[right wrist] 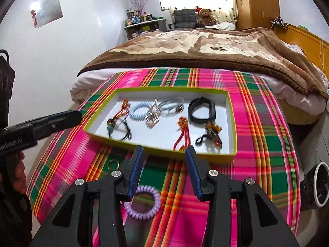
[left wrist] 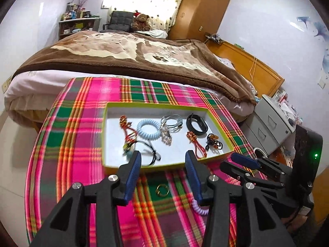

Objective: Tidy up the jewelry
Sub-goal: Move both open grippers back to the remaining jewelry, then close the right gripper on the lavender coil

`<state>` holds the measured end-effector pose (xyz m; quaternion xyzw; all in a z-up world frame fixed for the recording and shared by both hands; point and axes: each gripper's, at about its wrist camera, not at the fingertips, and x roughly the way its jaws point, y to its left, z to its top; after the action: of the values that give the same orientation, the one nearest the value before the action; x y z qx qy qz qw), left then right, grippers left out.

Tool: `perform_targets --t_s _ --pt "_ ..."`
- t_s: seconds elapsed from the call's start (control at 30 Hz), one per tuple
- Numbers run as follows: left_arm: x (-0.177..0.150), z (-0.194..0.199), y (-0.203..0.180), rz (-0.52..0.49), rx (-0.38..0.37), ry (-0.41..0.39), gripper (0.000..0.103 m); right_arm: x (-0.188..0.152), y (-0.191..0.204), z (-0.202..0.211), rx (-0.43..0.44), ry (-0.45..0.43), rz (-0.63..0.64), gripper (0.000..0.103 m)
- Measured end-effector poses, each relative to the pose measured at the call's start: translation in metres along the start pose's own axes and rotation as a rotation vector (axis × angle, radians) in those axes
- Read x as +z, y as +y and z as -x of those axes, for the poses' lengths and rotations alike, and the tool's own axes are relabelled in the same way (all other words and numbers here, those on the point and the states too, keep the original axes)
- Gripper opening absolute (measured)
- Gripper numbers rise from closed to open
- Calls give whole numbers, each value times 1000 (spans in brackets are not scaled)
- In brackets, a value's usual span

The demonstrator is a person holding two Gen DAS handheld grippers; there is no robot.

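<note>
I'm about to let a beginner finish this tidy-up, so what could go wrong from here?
The gold ring lies flat on the busy plaid cloth, so the open left gripper may miss it or snag the fabric. The purple coil hair tie sits partly under the open right gripper and could spring out of a pinch. The tray is crowded, so a drop near its front edge may disturb the red cord.

A tray (right wrist: 231,123) sits on the surface (right wrist: 267,144) ahead of my two claws, with the bed (right wrist: 195,47) behind it. In the tray lie a coil band (right wrist: 139,110), a watch strap (right wrist: 202,110), cords and beads. Before the tray, on the surface, a ring (right wrist: 113,164) lies to the left and a second coil band (right wrist: 143,204) nearer me, under my right claw (right wrist: 164,154). My left claw (right wrist: 79,116) hangs left of the tray.
</note>
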<state>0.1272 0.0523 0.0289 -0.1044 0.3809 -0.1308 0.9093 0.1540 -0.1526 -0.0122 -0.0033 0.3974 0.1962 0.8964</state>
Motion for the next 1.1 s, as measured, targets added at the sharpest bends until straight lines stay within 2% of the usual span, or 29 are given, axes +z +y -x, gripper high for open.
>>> perform_targets --t_s 0.2,0.53,0.67,0.93,0.97,1.0,1.07,1.1 --pt "-22 16 20 69 -20 -24 52 -26 0 -6 39 62 -7 43" --pt "-54 26 51 133 4 -4 53 -49 3 -28 -24 160 41 43" --pt "-62 26 61 147 29 8 53 -51 9 -31 -51 159 80 43" --pt "-71 24 69 167 22 25 53 -56 19 -32 -112 136 114 42" --pt "-72 22 68 165 19 31 53 -56 19 -32 -111 134 111 37" --pt "-72 21 68 163 21 35 53 -56 18 -31 -111 130 109 25" --pt "-73 19 65 158 17 42 53 -56 18 -30 -105 131 106 11" --pt "-73 17 64 156 15 46 53 -56 19 -30 -101 130 104 11"
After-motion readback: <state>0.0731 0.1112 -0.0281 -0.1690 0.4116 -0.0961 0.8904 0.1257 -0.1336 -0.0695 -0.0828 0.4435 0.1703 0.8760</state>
